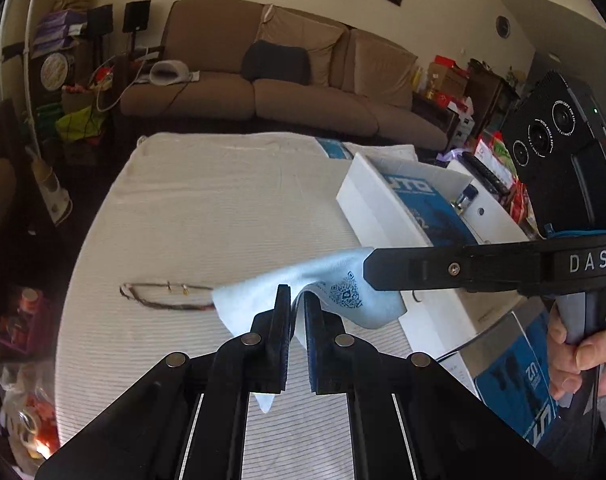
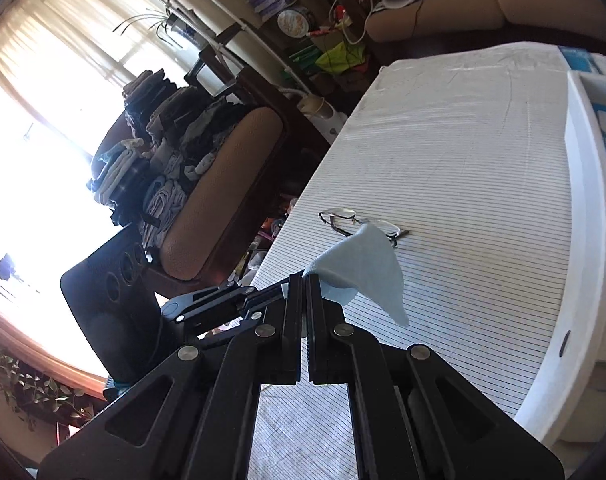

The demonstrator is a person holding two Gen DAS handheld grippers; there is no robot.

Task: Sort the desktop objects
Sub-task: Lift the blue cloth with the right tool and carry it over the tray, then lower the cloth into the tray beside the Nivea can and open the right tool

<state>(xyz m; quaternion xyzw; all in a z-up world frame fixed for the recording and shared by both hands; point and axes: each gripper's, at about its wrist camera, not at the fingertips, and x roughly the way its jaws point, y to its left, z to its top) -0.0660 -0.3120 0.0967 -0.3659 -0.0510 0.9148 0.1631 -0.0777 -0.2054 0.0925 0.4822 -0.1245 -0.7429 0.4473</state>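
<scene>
1. The cleaning cloth (image 1: 303,300), pale blue with a printed QR code, is lifted off the striped tablecloth (image 1: 207,216) and pinched by both grippers at once: the left gripper (image 1: 297,304) has its jaws closed on a fold of it, and the right gripper (image 2: 304,280) is clamped on another edge.
2. Only the left wrist view shows the QR print, the right gripper's fingers (image 1: 423,268) reaching in from the right, and the person's hand (image 1: 575,356) on its handle.
3. Only the right wrist view shows the left gripper from the side, low and to the left of the right gripper's fingers, and the cloth hanging in a loose point beyond them.
4. The glasses (image 2: 359,224) lie folded on the tablecloth just past the cloth; in the left wrist view, part of the glasses (image 1: 163,296) is covered by the cloth's edge.
5. To the right of the grippers stands an open white box (image 1: 399,208), its near wall close to the cloth.
6. Left of and beyond the left gripper the tablecloth runs bare to its far edge.
7. What is inside the box is hard to make out, and its far end is cut off in the right wrist view.
</scene>
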